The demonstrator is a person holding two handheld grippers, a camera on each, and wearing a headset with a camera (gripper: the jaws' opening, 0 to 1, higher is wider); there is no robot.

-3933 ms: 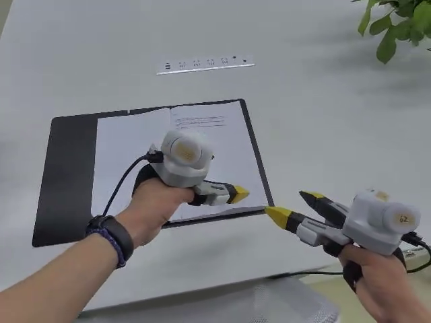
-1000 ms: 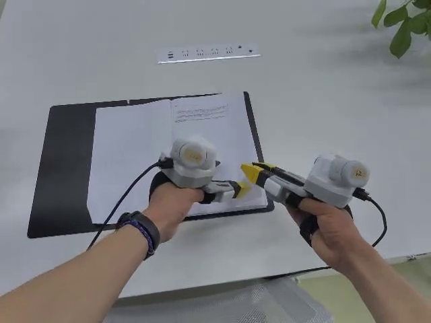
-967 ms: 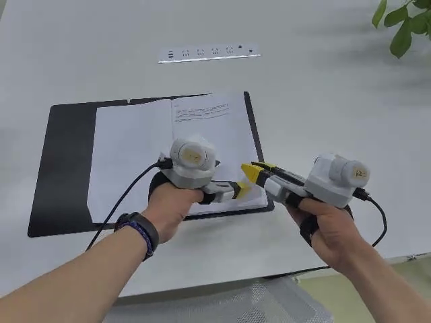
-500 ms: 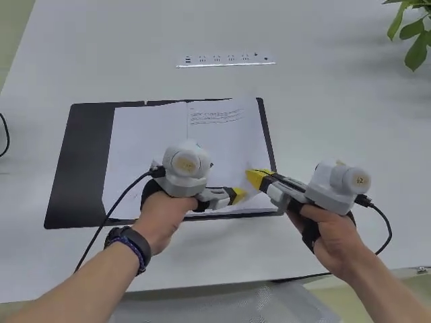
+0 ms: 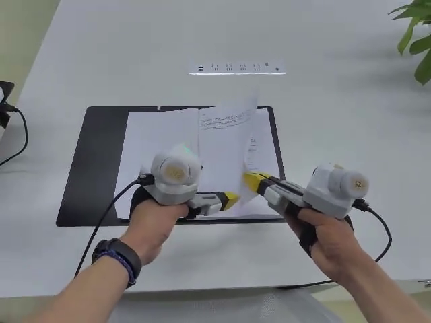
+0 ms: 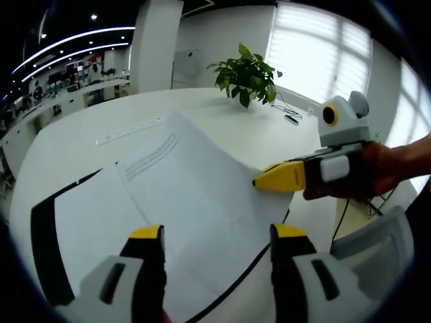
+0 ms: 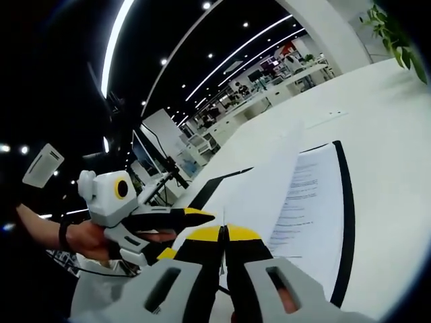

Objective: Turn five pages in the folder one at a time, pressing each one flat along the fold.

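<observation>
The black folder [image 5: 94, 168] lies open on the white table, white sheets on both halves. My right gripper [image 5: 250, 180] is shut on the lower right corner of the top printed page [image 5: 225, 141], which curls up off the stack. In the right gripper view the jaws [image 7: 222, 234] meet on the page's edge [image 7: 269, 182]. My left gripper [image 5: 229, 199] rests low on the sheets near the folder's front edge. Its own view shows the jaws [image 6: 219, 235] apart with the raised page [image 6: 195, 188] ahead, and the right gripper [image 6: 273, 180] pinching its edge.
A white power strip [image 5: 237, 68] lies beyond the folder. A green plant [image 5: 417, 40] stands at the far right corner. A black cable [image 5: 13, 134] lies at the table's left edge. Each gripper trails a cable toward the near table edge.
The right gripper came in from the right, shut on the page's lower right corner and has lifted it off the stack. The left gripper stays low on the sheets.
</observation>
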